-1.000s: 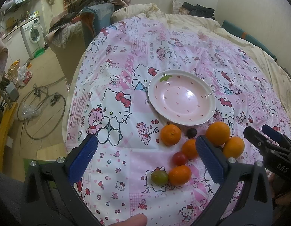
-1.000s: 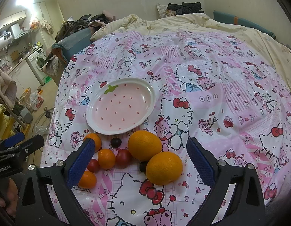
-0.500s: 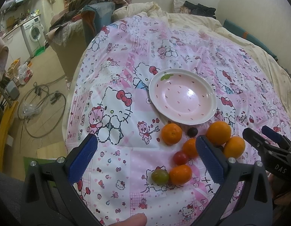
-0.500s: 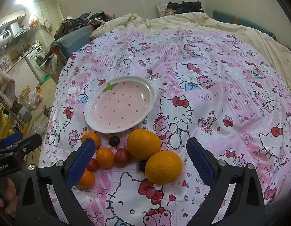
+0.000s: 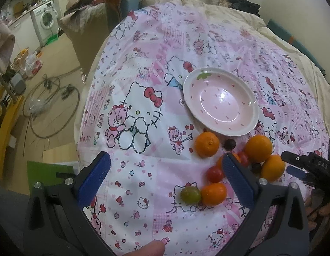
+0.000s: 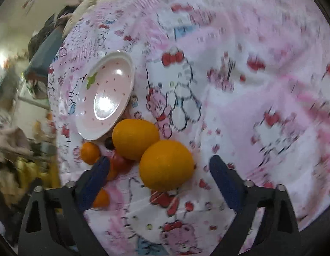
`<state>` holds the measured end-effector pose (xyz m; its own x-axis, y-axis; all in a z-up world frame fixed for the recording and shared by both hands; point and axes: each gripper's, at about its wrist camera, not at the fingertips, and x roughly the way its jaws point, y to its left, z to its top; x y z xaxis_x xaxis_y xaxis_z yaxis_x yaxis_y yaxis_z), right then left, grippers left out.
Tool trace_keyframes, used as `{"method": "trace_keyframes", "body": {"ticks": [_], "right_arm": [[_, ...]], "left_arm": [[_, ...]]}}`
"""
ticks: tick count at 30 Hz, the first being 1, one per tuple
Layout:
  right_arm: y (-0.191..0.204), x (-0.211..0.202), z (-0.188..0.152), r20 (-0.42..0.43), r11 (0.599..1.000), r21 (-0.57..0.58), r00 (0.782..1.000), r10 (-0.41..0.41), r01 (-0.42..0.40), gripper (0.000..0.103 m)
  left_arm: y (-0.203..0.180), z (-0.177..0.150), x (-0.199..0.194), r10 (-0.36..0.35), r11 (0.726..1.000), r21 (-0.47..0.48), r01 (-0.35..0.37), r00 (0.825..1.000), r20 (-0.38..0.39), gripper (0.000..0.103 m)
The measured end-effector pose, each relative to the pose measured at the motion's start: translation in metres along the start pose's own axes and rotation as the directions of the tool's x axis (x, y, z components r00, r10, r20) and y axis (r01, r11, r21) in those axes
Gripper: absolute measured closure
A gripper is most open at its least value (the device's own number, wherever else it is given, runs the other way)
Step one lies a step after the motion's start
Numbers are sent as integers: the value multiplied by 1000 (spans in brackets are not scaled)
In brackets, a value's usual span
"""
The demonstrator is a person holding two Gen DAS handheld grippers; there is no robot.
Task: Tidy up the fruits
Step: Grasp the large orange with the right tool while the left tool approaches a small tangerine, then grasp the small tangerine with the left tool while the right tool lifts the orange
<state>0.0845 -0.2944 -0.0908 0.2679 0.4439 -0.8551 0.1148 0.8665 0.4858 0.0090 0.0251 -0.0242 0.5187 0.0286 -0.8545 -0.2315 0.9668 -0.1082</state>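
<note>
The right gripper (image 6: 158,181) hangs low over the bed (image 6: 261,68), jaws spread wide and empty, with the nearest large orange (image 6: 166,165) just ahead at 12 o'clock, not yet between the pads; this view is blurred. That orange looks firm, round and fairly heavy for its size, with a waxy skin that could slip and a shape that will roll on the soft quilt. I would close across its widest middle, pads on opposite sides, with moderate force.

The left gripper (image 5: 166,178) is also spread wide and holding nothing. From it, near to far: a greenish tomato (image 5: 190,194) touching a small orange (image 5: 214,193) at about 1 o'clock; then a red cherry tomato (image 5: 214,174); another small orange, partly hidden behind the right pad; a second red tomato; a dark fruit (image 5: 256,167); the two large oranges, the farther one (image 5: 258,148) touching the nearer; a mandarin (image 5: 207,144); a second dark fruit (image 5: 229,144); and last the pink plate (image 5: 191,104), bare, at 12 to 1 o'clock.

By my count: two large oranges, three small ones, two red tomatoes, one greenish tomato, two dark fruits, one plate. The tomatoes and dark fruits are probably soft, thin-skinned and light, so a gentle squeeze suits them.
</note>
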Motion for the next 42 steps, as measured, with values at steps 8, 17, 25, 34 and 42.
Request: {"method": "trace_keyframes", "body": {"ticks": [8,17,25,34,42], "right_arm": [[9,25,-7,-62,996,-66,996,-67,63,22],[7,24,-6,-42,992,-93,995,-94,89,41],[5,-15,-5,100,995,-73,993,-63,71,43],[1,-26,3,133,999,-43,991,4,1,43],[4,-26,6,153,998,-52,988,-24,33,43]], "left_arm": [[3,4,2,-20,1000,-22,19,1000,-23,0],[9,5,6,-16,999,-44,13,998,-66,0],[-5,17,19,-36,999,-13,34,990,-139,0],[-48,27,100,-165,986,-80,146,924,-345,22],[-67,24,124,-131,991,-33,128,909,-395,51]]}}
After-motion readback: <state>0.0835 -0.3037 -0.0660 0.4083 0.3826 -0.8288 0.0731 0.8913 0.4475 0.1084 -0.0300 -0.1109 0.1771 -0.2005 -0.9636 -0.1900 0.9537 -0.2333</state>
